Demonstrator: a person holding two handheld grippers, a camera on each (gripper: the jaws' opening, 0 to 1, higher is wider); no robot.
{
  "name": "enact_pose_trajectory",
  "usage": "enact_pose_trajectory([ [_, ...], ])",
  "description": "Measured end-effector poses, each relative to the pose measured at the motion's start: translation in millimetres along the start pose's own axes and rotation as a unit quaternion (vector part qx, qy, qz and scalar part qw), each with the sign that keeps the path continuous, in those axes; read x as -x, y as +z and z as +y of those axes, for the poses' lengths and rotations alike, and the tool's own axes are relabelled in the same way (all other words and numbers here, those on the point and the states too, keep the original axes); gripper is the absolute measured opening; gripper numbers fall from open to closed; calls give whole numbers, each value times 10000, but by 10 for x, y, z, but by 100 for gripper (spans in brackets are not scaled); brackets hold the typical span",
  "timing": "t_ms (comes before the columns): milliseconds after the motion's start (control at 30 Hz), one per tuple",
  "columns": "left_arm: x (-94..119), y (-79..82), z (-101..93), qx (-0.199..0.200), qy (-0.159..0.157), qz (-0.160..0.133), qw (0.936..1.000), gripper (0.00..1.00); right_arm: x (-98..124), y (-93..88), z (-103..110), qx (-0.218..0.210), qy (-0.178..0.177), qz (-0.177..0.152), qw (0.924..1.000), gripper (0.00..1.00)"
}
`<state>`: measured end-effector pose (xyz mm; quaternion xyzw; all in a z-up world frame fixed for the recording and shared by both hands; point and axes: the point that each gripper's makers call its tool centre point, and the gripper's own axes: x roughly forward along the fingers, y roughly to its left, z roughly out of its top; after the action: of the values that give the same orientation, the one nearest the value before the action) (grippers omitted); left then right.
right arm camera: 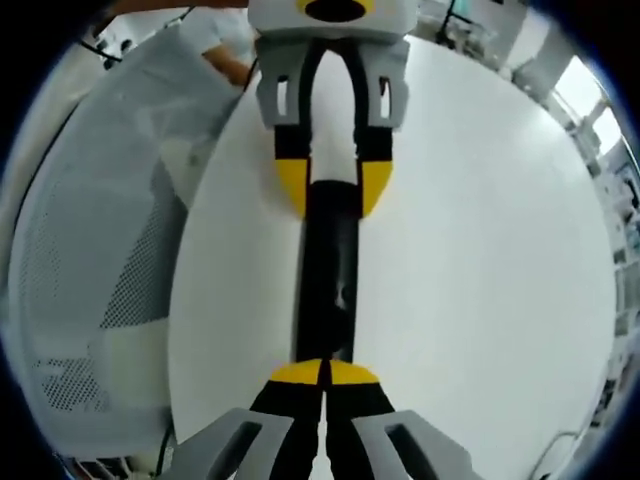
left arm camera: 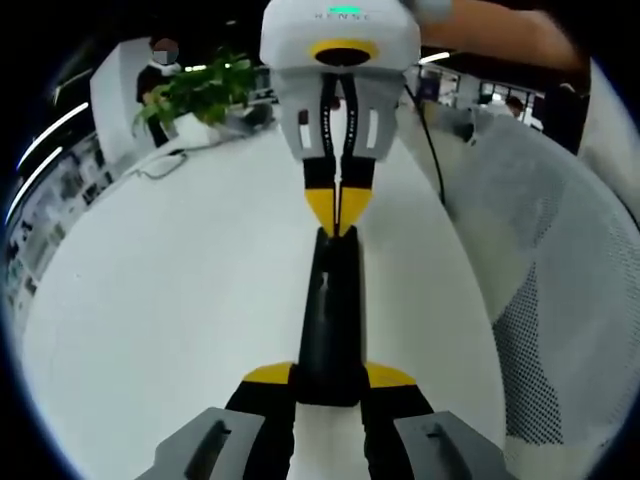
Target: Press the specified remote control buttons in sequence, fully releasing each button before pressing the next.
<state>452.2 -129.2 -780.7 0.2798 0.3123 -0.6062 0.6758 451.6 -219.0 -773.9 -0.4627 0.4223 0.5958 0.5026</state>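
remote: long black remote (left arm camera: 330, 320) lies flat on the white desk (left arm camera: 170, 300), lengthwise between the two grippers, out on open desk well away from the edges
left gripper: left gripper (left arm camera: 330, 385) comes up from the bottom of the left gripper view, yellow-tipped jaws apart and set either side of the near end of the remote, snug on its sides; reads as bracing it so it won't slide or tip under a press
left gripper, other angle: in the right gripper view (right arm camera: 333, 190) it comes down from the top, jaws straddling the far end of the remote (right arm camera: 325, 290), same hold
right gripper: right gripper (right arm camera: 325, 375) has jaws together, yellow tips closed into one point sitting at the remote's end; closed tip works as a poking finger for a button
right gripper, other angle: in the left gripper view (left arm camera: 338, 212) its closed tip comes down onto the far end of the remote
contact: tip looks touching the remote, but buttons are too dark to make out, so can't tell which one, or if it is pressed down
step: probably mid-press or just at contact; full lift-off needed before the next button
chair: grey mesh chair (left arm camera: 540, 270) just beside one desk edge, not involved
plant: green plant (left arm camera: 200, 90) near the far desk edge
risk: remote could pivot if the brace is loose
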Motion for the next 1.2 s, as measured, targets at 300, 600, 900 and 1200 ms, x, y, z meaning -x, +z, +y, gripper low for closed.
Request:
enact_pose_trajectory([
  [300,1,-6,0,2,-2,-20,10000,24,-11,-6,-6,53,5,84,10000,0],
  [600,3,-6,-4,14,8,-40,10000,24,-10,-3,-3,51,-1,123,9999,0],
  [900,7,3,-15,4,6,-31,10000,24,-3,8,7,86,-32,148,9998,0],
  [1200,6,1,-1,-15,-6,-27,10000,24,8,29,-29,8,-145,11,9999,0],
])
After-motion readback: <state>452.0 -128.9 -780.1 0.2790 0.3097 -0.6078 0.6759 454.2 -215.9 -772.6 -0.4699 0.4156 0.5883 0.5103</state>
